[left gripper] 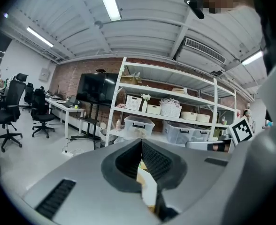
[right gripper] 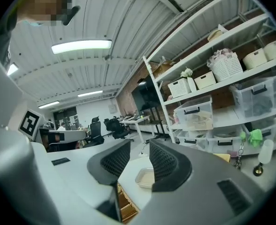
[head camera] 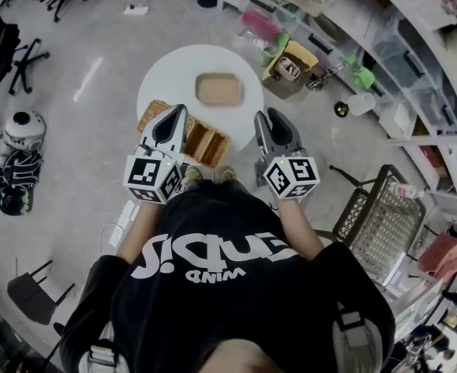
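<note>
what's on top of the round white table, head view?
On the round white table: a shallow tan tray mid-table, apparently empty, and a compartmented wicker basket at the near edge. The left gripper hangs over the basket's left part, hiding what lies there.

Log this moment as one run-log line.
left gripper shut, empty, over wicker basket | right gripper open, empty, near table edge | tan tray mid-table
</note>
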The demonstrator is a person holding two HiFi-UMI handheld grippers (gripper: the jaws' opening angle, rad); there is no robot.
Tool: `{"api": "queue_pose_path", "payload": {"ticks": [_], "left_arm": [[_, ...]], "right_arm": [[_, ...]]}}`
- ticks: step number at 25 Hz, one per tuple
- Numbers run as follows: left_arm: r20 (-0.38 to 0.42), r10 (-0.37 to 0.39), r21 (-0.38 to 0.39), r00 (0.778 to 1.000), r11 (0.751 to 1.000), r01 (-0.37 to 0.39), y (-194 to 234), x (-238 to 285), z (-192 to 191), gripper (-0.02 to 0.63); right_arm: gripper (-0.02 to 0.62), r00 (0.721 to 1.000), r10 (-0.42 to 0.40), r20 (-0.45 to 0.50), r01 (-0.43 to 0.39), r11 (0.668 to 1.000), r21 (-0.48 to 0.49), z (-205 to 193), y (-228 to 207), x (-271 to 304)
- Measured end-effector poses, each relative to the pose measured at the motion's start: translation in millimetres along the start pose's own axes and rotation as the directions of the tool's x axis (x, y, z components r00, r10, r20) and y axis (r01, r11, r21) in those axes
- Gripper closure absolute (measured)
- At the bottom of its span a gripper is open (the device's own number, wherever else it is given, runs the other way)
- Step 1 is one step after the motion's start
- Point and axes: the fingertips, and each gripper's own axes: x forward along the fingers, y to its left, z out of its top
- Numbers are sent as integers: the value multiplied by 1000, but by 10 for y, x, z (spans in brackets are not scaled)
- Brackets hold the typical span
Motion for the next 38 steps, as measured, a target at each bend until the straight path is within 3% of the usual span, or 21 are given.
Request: {"api": "queue_pose_path", "payload": {"ticks": [7, 21, 29, 38], "left_arm": [[-14, -32, 1, 999, 999, 32, -27, 86, -49, 607], [-45, -34, 0, 998, 999, 34, 76, 241, -104, 607], [-78, -23, -14, 997, 1000, 22, 132, 356, -223, 607], [-122, -13, -20, 992, 1000, 11, 232, 428, -345, 607]], "right_arm": [[334, 999, -13, -43, 15, 999, 30, -155, -66, 109], [341, 975, -13, -224, 39, 993, 115, -974, -508, 664], [351, 932, -7, -364, 64, 987, 146, -1558, -811, 987], [357, 893, 1, -450, 112, 968, 225, -2028, -1079, 1276]]}}
